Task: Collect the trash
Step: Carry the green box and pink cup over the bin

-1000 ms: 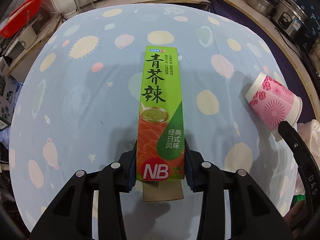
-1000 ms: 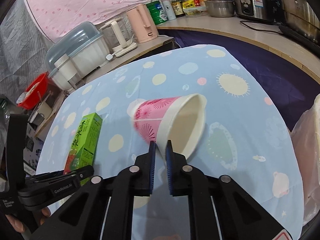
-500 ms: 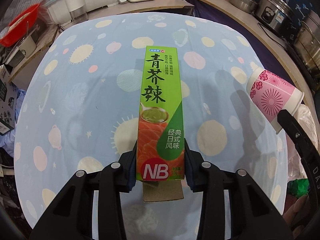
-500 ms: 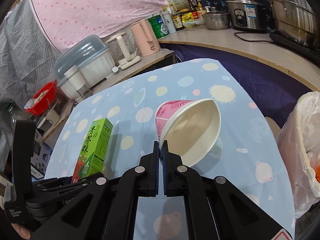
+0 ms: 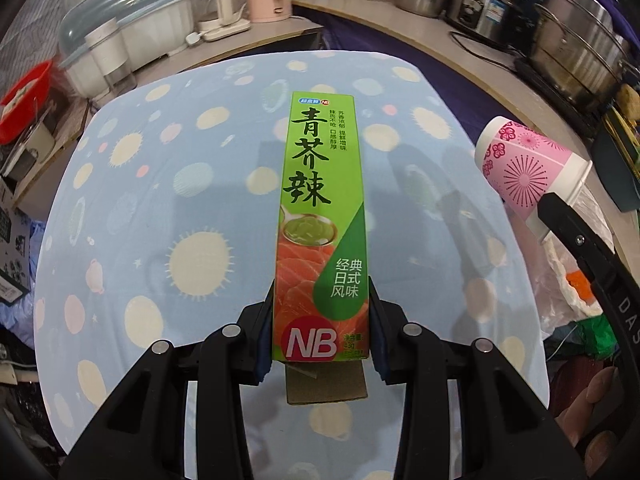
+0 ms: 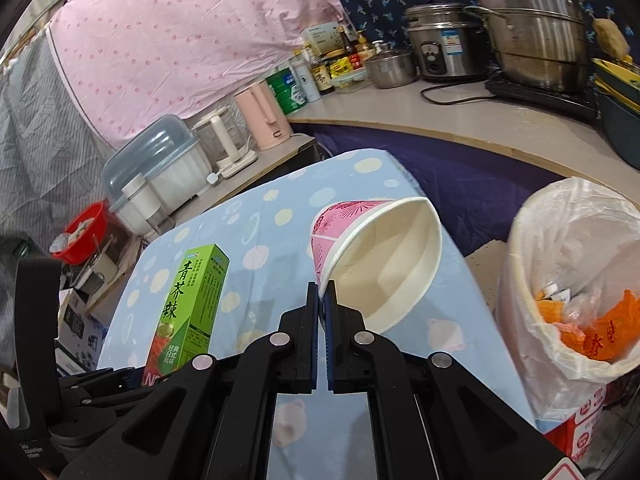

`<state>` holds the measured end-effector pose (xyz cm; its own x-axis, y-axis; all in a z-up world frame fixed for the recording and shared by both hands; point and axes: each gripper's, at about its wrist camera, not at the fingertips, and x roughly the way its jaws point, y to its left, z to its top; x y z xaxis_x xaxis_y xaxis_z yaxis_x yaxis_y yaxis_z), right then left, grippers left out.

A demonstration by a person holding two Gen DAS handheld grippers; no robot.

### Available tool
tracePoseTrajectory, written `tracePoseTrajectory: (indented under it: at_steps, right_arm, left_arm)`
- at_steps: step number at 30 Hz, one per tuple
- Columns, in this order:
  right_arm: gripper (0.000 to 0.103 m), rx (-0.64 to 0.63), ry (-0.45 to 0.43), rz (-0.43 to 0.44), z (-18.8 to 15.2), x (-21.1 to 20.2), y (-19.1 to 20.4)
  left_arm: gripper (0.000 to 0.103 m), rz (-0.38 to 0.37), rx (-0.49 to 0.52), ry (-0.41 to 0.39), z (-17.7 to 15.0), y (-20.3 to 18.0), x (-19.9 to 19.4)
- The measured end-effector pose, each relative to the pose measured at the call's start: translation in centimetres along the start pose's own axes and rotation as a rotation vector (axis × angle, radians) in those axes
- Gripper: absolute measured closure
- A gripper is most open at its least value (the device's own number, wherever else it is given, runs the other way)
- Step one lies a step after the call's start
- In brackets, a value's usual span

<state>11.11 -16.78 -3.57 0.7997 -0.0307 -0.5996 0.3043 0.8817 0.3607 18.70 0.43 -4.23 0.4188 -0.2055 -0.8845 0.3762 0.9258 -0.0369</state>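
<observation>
Landmark: pink kettle (image 6: 262,116) on the side bench (image 6: 460,120). Just left of it a clear glass kettle (image 6: 222,142) on a white base, then a white dish rack (image 6: 156,176) with a blue-grey lid. Further left, lower down, a red basin (image 6: 82,232). Right of the kettle: green tin (image 6: 286,92), sauce bottles (image 6: 320,74) (labels unreadable), steel bowl (image 6: 390,66), rice cooker (image 6: 442,48), big steel steamer pot (image 6: 536,24). Pink dotted cloth (image 6: 180,36) hangs behind.

Green and orange box (image 5: 320,224), pink flower-patterned cup (image 5: 524,172) with white inside, pale blue tablecloth (image 5: 160,208) with pastel dots
</observation>
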Motion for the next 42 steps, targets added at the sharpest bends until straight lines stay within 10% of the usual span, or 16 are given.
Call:
tracePoseTrajectory:
  at_steps: [42]
  right_arm:
    - [0.100, 0.336, -0.148, -0.259, -1.0, -9.7, -22.8]
  left_arm:
    - [0.067, -0.217, 0.450, -0.035, -0.7, -27.3, -1.3]
